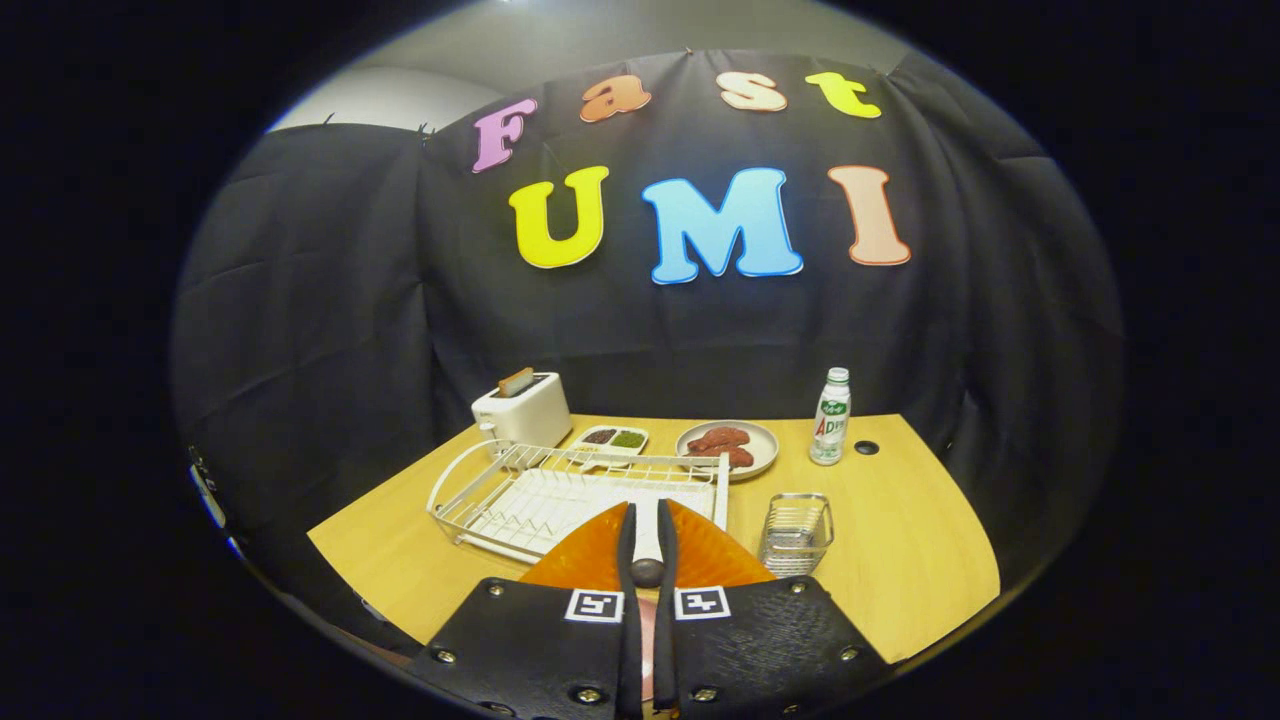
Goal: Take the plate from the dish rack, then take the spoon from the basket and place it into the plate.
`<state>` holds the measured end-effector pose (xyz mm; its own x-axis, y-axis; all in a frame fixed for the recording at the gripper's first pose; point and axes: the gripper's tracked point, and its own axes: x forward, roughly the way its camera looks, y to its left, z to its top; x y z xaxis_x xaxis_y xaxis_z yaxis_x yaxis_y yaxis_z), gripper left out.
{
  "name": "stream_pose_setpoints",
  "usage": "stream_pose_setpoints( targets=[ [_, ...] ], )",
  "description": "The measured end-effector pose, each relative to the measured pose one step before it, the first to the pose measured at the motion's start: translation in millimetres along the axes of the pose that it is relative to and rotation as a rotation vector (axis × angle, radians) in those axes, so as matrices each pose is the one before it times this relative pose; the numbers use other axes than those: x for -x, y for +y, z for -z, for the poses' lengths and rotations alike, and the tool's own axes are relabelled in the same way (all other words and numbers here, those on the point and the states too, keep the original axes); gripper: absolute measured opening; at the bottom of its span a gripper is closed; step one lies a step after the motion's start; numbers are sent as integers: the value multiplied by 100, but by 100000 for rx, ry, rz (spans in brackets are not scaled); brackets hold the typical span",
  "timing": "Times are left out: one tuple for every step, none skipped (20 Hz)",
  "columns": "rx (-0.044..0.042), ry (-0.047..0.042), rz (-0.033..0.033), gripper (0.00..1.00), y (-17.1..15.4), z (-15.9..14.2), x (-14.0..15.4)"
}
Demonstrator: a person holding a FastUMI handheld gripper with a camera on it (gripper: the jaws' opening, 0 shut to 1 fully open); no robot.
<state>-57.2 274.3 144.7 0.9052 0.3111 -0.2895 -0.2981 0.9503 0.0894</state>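
An orange plate (598, 558) lies flat on the wooden table (900, 560), just in front of the white wire dish rack (530, 495). My gripper (647, 508) hangs over the plate's middle. Its two fingers stand almost together, pressed on the white handle of a spoon (647, 535) that runs along the narrow gap between them. A dark rounded end of the spoon sits near the base of the fingers. The small wire basket (796, 532) stands to the right of the plate, and I see nothing inside it. The rack holds no dishes.
Beyond the rack stand a white toaster (522, 410) with a slice of bread in it, a small two-part dish (612, 438) and a plate of red food (727, 445). A white bottle (830, 417) stands at the back right, next to a round hole (867, 447) in the table.
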Motion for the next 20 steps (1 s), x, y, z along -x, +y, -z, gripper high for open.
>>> stream_pose_setpoints(
  targets=[
    [71, 1911, -967, 4, 501, 594, -207],
    [4, 1943, -1065, 4, 385, 597, -374],
    [50, 1931, -1266, 4, 485, 623, -260],
    [490, 1975, -1440, 4, 610, 665, -291],
    [797, 1995, -1196, 4, 375, 518, -411],
    [1034, 2144, -1520, 4, 560, 752, -362],
    [883, 2250, -1925, 4, 613, 580, -321],
    [646, 1908, -1735, 4, 563, 536, -331],
    [615, 1556, -1639, 4, 390, 356, -438],
    [698, 1514, -1639, 5, 578, 475, -445],
    [865, 1164, -1363, 4, 370, 311, -475],
    [865, 1194, -918, 4, 326, 381, -462],
    [649, 1321, -905, 4, 298, 352, -416],
    [567, 1008, -1291, 4, 297, 302, -487],
    [349, 695, -1311, 4, 388, 207, -320],
    [523, 832, -1332, 4, 376, 291, -408],
    [704, 779, -1098, 4, 192, 243, -315],
    [1345, 834, -887, 4, 103, 343, -303],
    [1592, 1368, -560, 5, 37, 542, -53],
    [600, -877, -755, 4, 2, -96, -121]
  ],
)
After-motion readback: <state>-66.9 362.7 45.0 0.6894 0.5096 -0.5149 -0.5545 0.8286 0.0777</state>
